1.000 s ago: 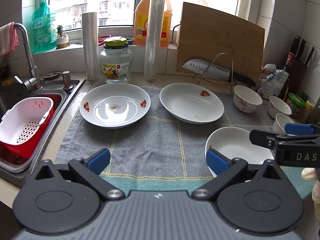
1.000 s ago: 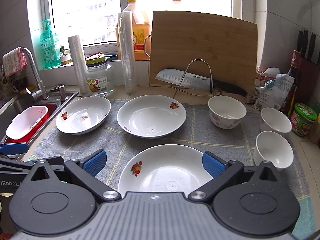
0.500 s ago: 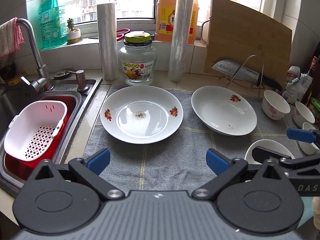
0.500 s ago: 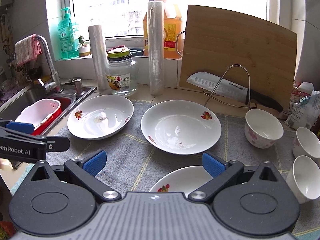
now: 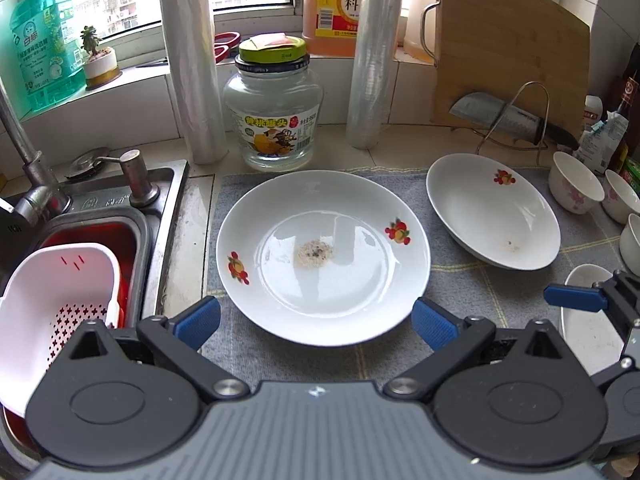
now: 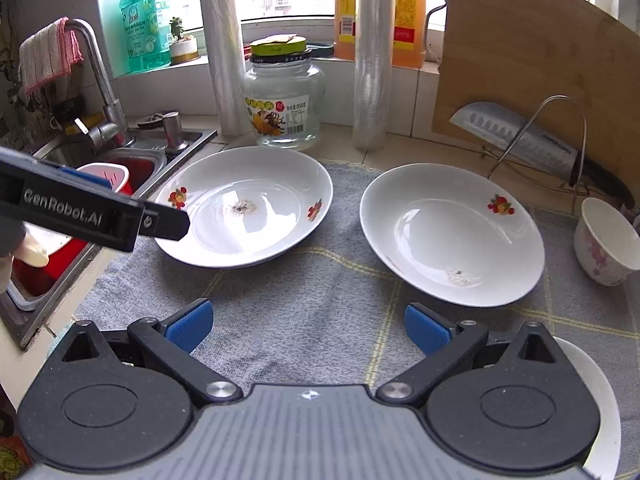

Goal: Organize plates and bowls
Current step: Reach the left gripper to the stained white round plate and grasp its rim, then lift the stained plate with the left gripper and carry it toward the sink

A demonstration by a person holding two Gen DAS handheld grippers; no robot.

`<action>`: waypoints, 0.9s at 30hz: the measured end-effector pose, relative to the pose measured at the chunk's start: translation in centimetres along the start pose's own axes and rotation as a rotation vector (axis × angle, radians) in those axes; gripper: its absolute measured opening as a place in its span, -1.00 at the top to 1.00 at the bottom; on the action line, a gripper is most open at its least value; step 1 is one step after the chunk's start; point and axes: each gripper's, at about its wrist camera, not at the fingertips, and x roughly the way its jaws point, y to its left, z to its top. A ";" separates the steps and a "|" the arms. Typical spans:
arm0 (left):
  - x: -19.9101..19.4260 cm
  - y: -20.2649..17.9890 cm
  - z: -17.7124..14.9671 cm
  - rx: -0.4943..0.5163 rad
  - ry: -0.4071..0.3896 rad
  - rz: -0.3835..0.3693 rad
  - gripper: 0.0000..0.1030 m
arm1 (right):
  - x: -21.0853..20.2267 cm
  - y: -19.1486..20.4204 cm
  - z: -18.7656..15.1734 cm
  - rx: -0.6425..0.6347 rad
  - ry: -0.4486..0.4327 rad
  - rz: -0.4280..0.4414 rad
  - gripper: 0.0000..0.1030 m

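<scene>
Plates on grey mat on desk | left hand-held gripper [image 5: 316, 318] wide, empty, nearest; left plate [image 5: 323, 257] dead ahead, near rim between its fingers | right hand-held gripper [image 6: 308, 326] wide, empty; second plate [image 6: 452, 234] ahead-right, apart | likely next: left grasps near rim

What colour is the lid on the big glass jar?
Yellow-green lid, clearest in the left wrist view.

Left claw [image 5: 316, 320] spread wide, blue pads apart, nothing between them, hovering low and level. Right claw [image 6: 308, 326] likewise gaping and empty, held just beside the left, both angled forward and down.
</scene>
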 end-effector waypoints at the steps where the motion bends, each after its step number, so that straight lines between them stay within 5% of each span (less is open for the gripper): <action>1: 0.4 0.3 0.3 0.002 0.004 -0.007 -0.97 | 0.7 0.4 0.0 -0.013 0.011 0.001 -1.00; 14: 5.0 2.6 3.7 0.035 0.001 0.000 -0.97 | 7.2 4.1 0.7 -0.133 0.077 0.036 -1.00; 27: 9.6 3.1 6.2 0.105 0.029 -0.061 -0.92 | 8.9 5.1 1.5 -0.152 0.054 0.047 -1.00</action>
